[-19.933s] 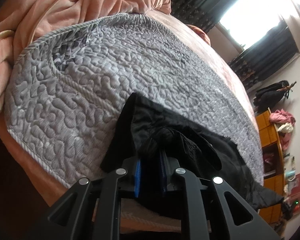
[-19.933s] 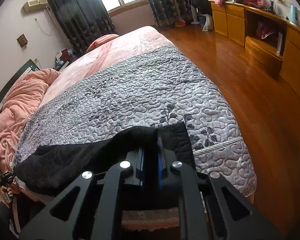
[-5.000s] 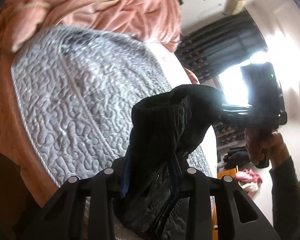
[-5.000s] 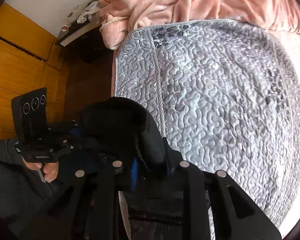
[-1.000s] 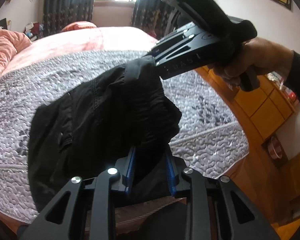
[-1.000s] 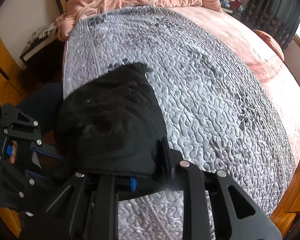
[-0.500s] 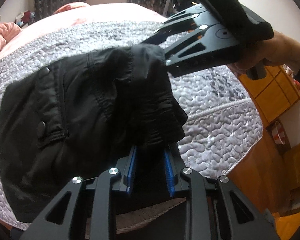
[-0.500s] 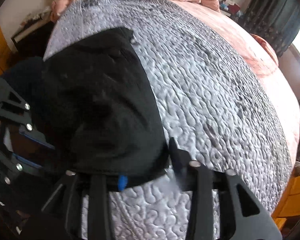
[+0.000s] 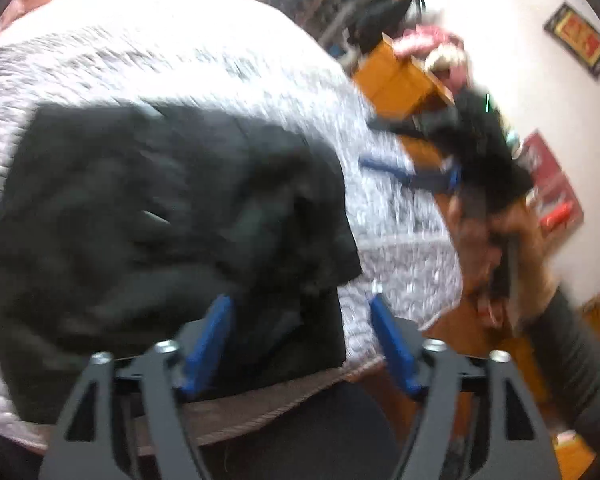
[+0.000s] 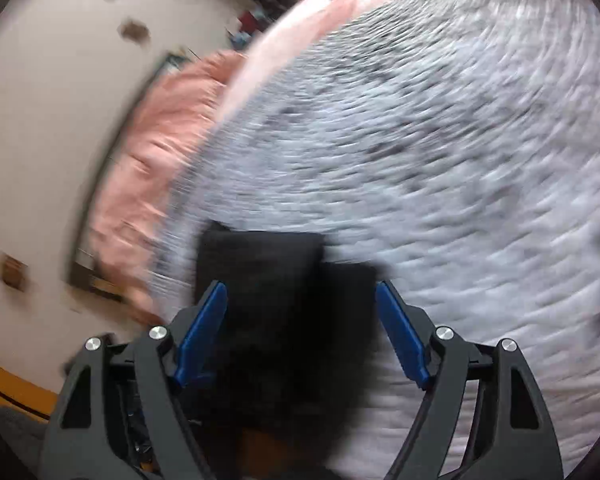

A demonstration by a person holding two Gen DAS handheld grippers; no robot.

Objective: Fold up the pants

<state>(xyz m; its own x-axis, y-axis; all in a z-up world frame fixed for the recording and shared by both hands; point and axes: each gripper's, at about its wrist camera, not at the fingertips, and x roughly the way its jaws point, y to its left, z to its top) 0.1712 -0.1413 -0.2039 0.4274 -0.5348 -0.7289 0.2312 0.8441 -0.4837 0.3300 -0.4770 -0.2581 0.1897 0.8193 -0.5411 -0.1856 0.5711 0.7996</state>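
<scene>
Readable text: none in either view; both are motion-blurred.
Framed picture (image 9: pixel 579 41), far right wall: red panel with yellowish marks, illegible.
Red poster (image 9: pixel 548 184), right wall below the frame: its markings are too blurred to read.
Wall fittings, right wrist view: blurred, no lettering legible.

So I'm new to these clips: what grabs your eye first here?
The black pants, lying folded on the grey quilted bedspread near its front edge. Next, the left gripper with blue jaws spread wide, just opened off the cloth. To the right, a hand holds the right gripper away from the pants.
</scene>
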